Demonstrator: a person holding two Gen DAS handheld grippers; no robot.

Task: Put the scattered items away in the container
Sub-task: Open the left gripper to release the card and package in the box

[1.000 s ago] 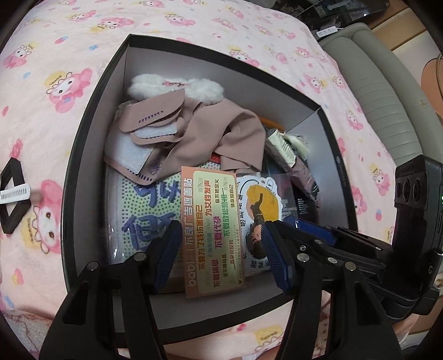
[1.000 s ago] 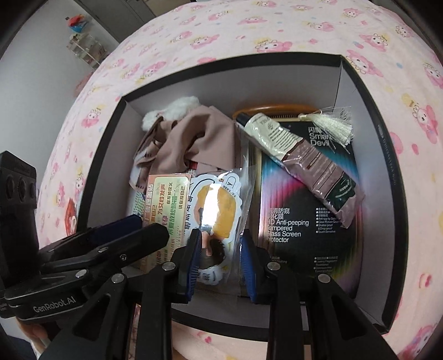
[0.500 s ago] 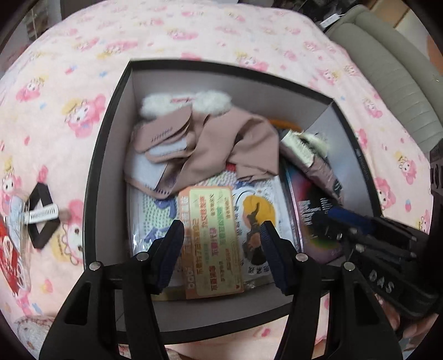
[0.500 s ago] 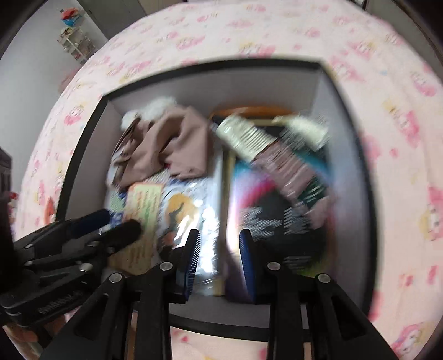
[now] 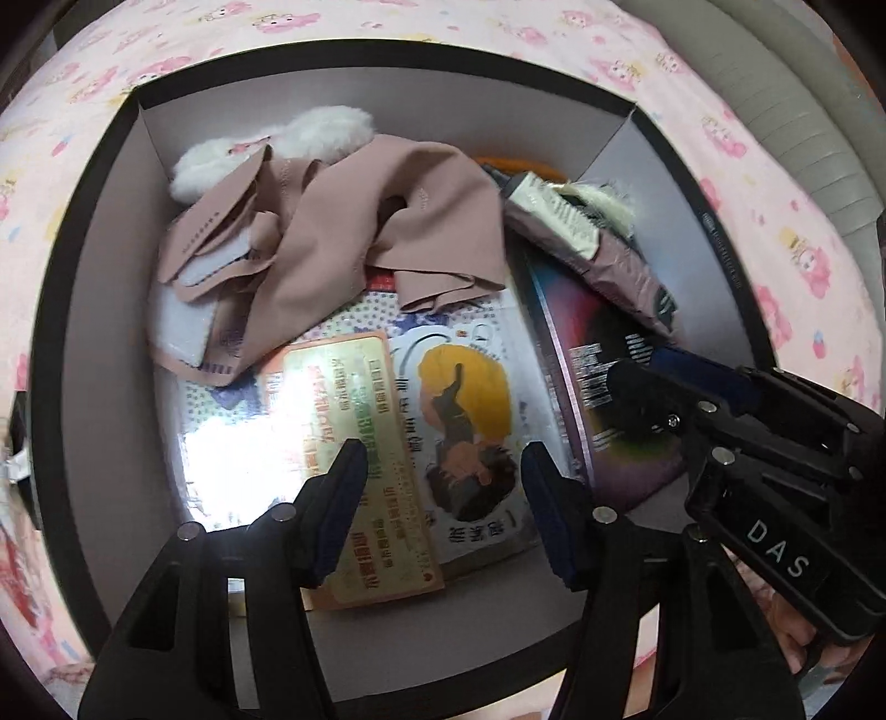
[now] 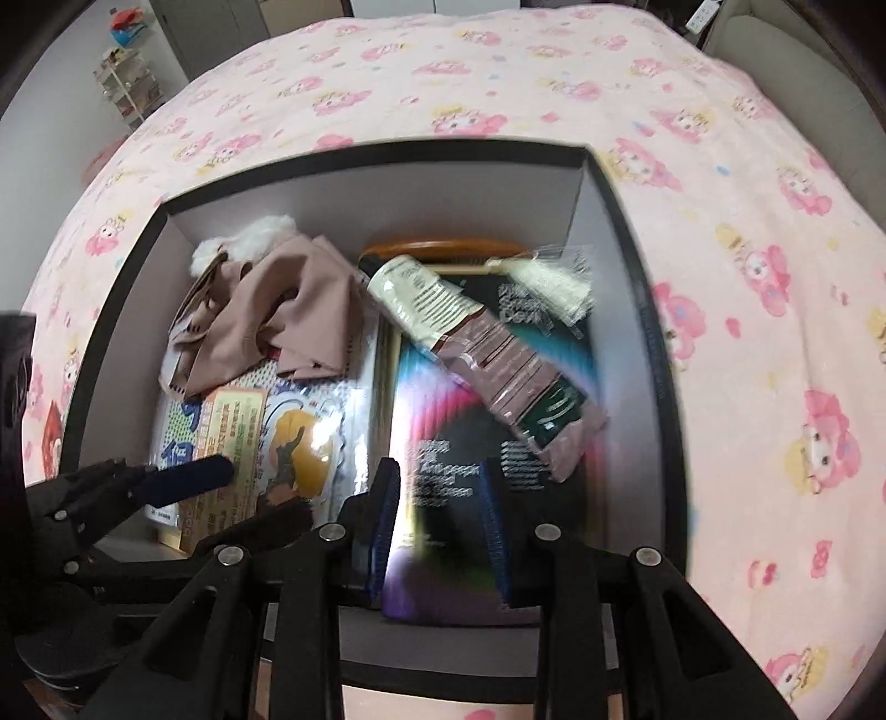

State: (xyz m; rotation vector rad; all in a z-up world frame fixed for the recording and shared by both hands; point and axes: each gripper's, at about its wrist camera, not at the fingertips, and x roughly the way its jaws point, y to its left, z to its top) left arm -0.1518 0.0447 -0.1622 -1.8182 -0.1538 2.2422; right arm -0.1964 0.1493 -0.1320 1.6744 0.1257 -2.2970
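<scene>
A black box [image 5: 387, 49] with grey inner walls lies on the bed and holds several items. Inside are a pink cloth [image 5: 343, 243], a white fluffy piece [image 5: 326, 127], an orange printed card [image 5: 354, 421], a sticker pack [image 5: 465, 399], a brown and cream tube [image 5: 587, 249] and a dark screen-protector pack [image 5: 576, 343]. My left gripper [image 5: 443, 471] hangs open over the card and sticker pack, with nothing between its fingers. My right gripper [image 6: 440, 482] stands over the screen-protector pack [image 6: 459, 421], its jaws narrowly apart and empty. The tube [image 6: 487, 349] lies slantwise on that pack. Each gripper shows in the other's view.
The pink cartoon-print bedsheet [image 6: 498, 72] surrounds the box [image 6: 387, 149] on all sides. A grey padded edge [image 5: 803, 138] runs along the right. Small loose items [image 5: 11, 465] lie on the sheet left of the box. A shelf [image 6: 127, 83] stands in the far room corner.
My left gripper has swung in over the box, which now fills its view. My right gripper has shifted right, from the sticker pack to the dark pack. Neither jaw gap has changed.
</scene>
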